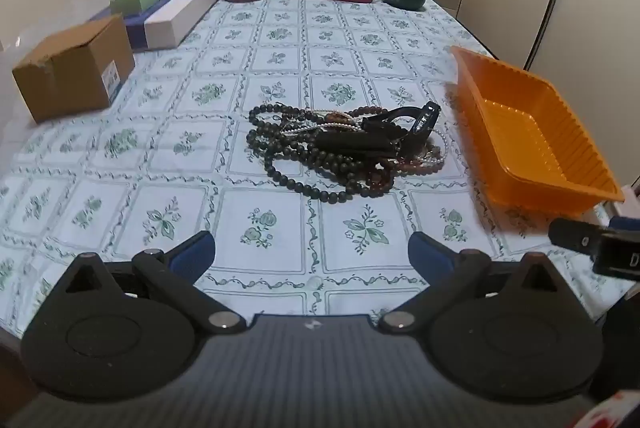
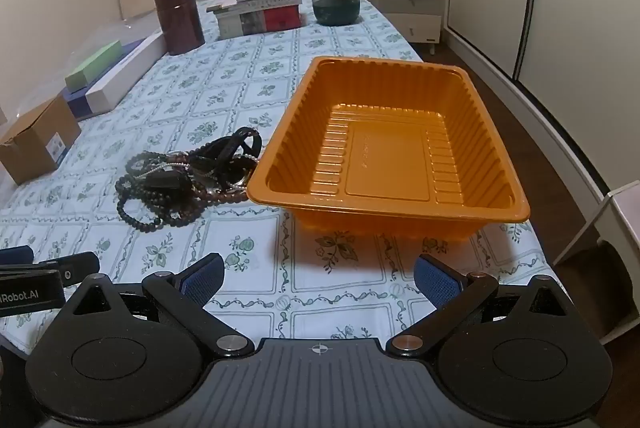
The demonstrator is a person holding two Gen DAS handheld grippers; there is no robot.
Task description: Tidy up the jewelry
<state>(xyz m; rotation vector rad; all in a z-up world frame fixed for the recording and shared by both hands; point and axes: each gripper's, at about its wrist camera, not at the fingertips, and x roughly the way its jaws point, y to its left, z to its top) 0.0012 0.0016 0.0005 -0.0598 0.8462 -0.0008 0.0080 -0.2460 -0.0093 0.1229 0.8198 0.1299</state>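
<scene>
The main risk here is the tangle: the jewelry pile (image 1: 340, 148) is a knot of dark bead strands, a reddish-brown strand, pale pearl-like chains and a black strap-like piece, so pinching one loop would likely drag several others along, spilling them on the surface (image 1: 260, 68) short of the orange tray (image 2: 384, 148). The tray looks light and empty, and a snagged strand or a nudge at its rim could shove it toward the surface edge at the right of the frame. The pile lies mid-frame in the left wrist view, just beside the tray's near-left corner. The left gripper (image 1: 311, 252) and the right gripper (image 2: 319, 276) both hover with fingers spread wide, holding nothing, well short of the beads
</scene>
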